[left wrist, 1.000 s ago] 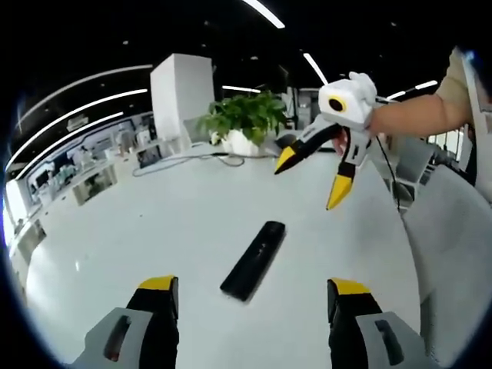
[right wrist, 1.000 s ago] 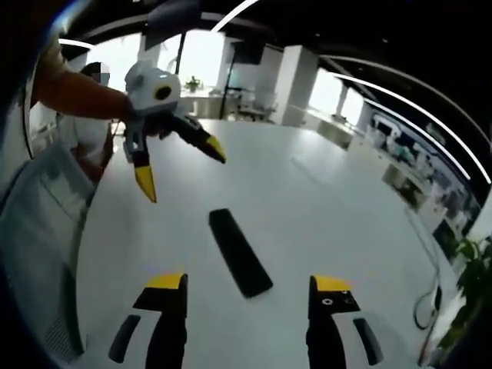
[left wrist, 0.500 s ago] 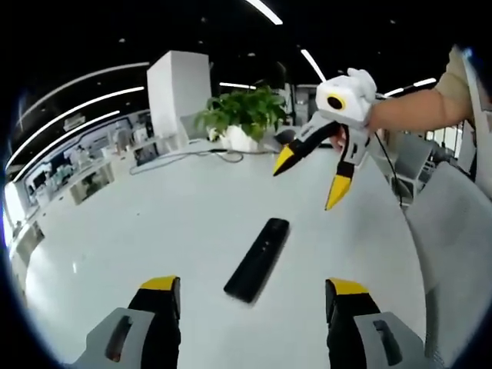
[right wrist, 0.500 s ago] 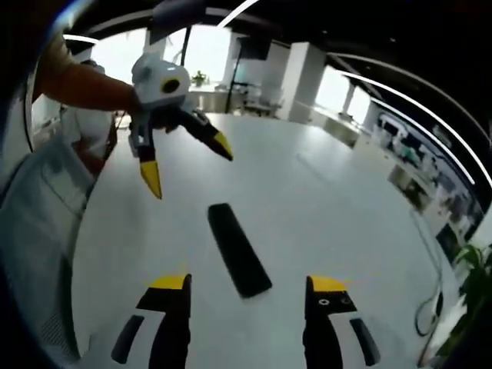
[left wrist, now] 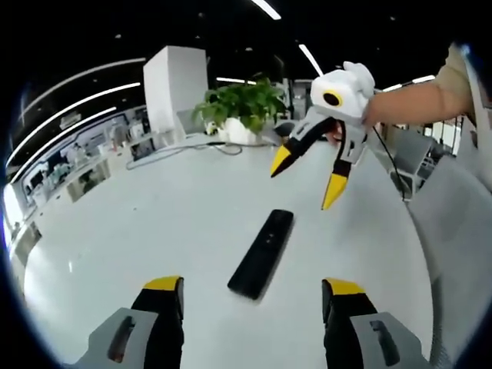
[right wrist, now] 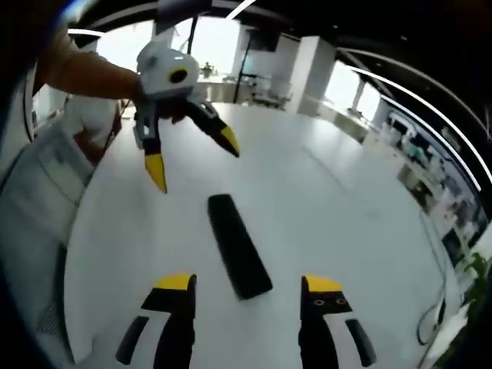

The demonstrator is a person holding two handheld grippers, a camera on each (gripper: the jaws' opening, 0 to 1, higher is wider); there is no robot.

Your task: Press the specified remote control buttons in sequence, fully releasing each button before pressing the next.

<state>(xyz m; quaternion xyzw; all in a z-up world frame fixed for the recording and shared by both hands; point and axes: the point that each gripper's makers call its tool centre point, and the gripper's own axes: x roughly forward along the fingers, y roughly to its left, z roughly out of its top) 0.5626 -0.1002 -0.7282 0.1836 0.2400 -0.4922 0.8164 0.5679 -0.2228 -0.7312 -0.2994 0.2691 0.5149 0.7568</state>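
Note:
A black remote control (left wrist: 262, 253) lies flat on the white table (left wrist: 123, 231), lengthways between the two grippers. In the left gripper view my left gripper (left wrist: 252, 294) is open, its yellow-tipped jaws just short of the remote's near end. My right gripper (left wrist: 305, 178) hangs open in the air beyond the remote's far end, held by a hand. In the right gripper view the remote (right wrist: 237, 245) lies ahead of my open right gripper (right wrist: 248, 287). The left gripper (right wrist: 193, 160) hovers open above the remote's far end. Neither gripper touches the remote.
A potted green plant (left wrist: 239, 114) and a cable (left wrist: 181, 152) sit at the table's far side, by a white column (left wrist: 174, 90). The table edge (left wrist: 421, 254) curves along the right, with grey chairs beyond it. A person's forearm (left wrist: 411, 102) reaches in from the right.
Both views have crept forward a little toward the remote. Each gripper seen from the other side has drifted slightly closer to the remote's end. The remote lies as it did.

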